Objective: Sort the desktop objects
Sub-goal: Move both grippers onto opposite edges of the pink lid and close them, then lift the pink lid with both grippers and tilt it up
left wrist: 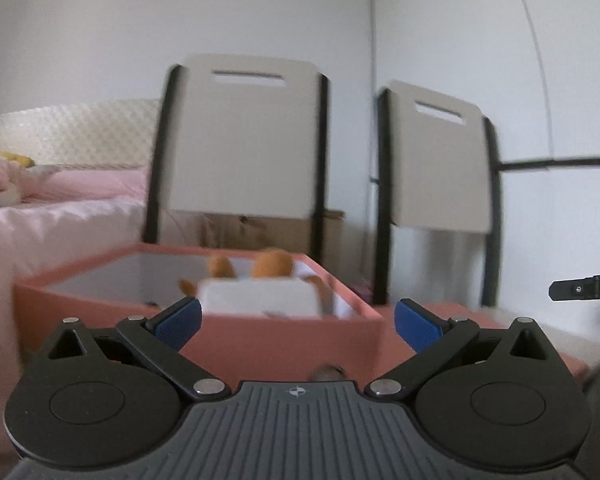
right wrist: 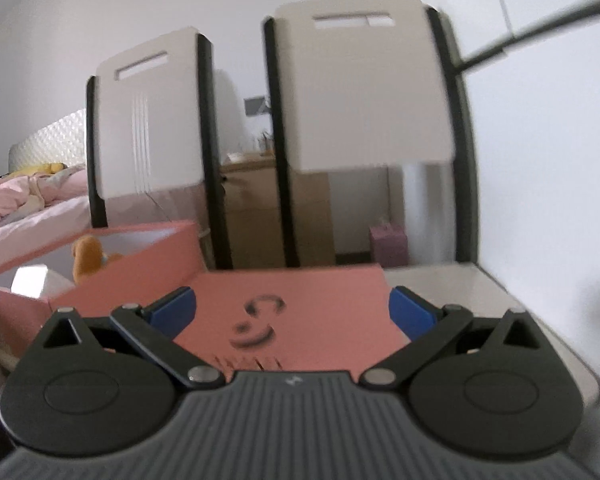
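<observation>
An open pink box stands in front of my left gripper, which is open and empty just before its near wall. Inside it lie an orange plush toy and a white box. In the right wrist view the pink box is at the left with the plush toy inside. Its flat pink lid, with a dark printed logo, lies on the white table. My right gripper is open and empty over the lid.
Two white chairs with black frames stand behind the table. A bed with pink bedding is at the left. A wooden cabinet and a small pink bag sit behind the chairs.
</observation>
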`<state>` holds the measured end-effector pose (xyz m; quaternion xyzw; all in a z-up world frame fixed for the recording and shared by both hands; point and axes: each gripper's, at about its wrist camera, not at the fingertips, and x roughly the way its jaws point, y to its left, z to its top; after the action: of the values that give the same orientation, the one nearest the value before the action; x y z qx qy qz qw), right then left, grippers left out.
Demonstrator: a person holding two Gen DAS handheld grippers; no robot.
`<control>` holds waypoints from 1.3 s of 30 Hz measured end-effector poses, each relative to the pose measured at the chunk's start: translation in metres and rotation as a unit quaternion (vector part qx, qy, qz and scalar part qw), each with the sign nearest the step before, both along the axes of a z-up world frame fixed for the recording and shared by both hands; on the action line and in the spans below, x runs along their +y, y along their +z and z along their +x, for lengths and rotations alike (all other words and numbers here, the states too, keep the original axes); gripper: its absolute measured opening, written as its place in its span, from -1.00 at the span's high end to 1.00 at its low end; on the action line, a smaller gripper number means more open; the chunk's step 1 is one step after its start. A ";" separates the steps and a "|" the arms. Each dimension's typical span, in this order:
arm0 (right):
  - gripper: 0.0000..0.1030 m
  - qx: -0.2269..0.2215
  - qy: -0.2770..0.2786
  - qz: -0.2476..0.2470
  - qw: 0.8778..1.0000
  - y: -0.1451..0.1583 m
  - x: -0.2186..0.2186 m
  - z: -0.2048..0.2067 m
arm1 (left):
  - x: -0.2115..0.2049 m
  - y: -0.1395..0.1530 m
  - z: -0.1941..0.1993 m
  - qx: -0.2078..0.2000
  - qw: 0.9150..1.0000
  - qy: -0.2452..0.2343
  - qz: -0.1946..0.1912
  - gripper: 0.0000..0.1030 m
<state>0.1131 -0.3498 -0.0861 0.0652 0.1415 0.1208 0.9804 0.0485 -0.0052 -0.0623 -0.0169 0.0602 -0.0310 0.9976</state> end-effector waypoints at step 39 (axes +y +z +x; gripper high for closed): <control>-1.00 0.094 0.100 0.059 0.989 -0.069 -0.055 -0.013 | -0.064 -0.067 0.028 0.141 0.979 -0.149 0.002 -1.00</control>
<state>0.0998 -0.4045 -0.1556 0.1194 0.2314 0.2194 0.9402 0.0760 -0.0691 -0.1293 -0.0101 0.2017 -0.1768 0.9633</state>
